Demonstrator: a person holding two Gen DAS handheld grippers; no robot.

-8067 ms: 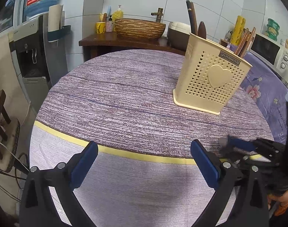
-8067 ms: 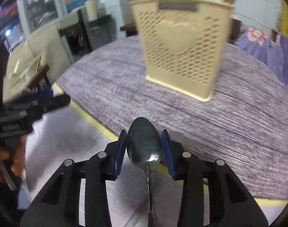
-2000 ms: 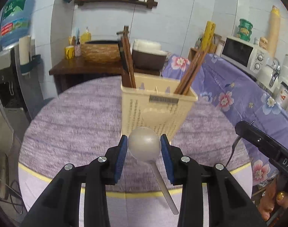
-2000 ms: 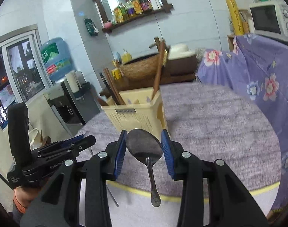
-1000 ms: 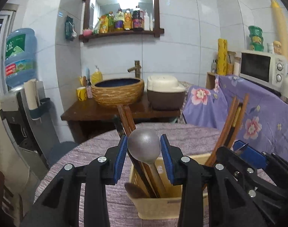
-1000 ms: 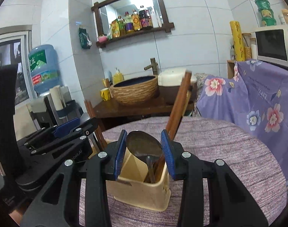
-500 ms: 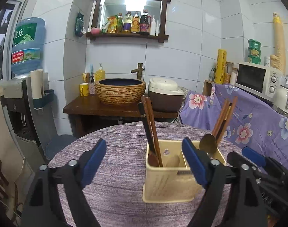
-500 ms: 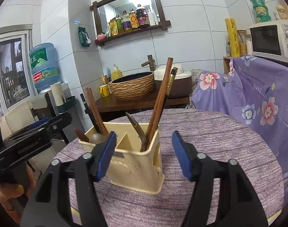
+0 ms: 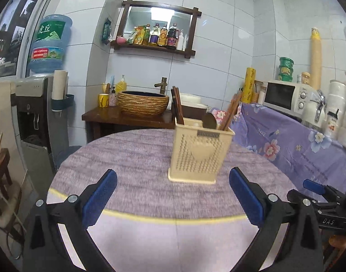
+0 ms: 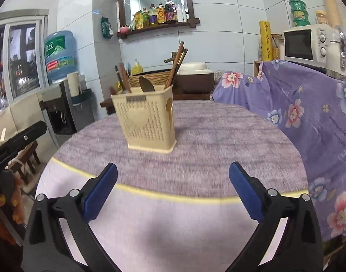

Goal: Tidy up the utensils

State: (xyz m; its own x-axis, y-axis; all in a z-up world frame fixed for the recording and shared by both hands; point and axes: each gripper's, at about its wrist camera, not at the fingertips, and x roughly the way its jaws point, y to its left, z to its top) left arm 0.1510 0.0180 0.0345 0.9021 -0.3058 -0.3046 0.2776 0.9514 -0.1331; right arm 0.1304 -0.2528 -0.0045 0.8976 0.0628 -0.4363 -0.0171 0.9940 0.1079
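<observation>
Two grippers, both spread wide and holding nothing: left gripper (image 9: 173,195) and right gripper (image 10: 173,192), each hanging over the near edge of the round table (image 10: 218,140) in its purple cloth. Standing upright mid-table, well apart from both: cream utensil holder (image 9: 200,156), heart embossed on its perforated front, small nameplate under the rim too blurred to read. Rising from it, long axes near vertical: metal spoon (image 10: 146,84), bowl up, handle down inside; brown chopsticks (image 10: 176,64) leaning right; darker chopsticks (image 10: 123,77) at the left. Readable elsewhere: "DAS" on the right gripper's body (image 9: 327,221); "虎丘" on the water jug (image 9: 50,45).
</observation>
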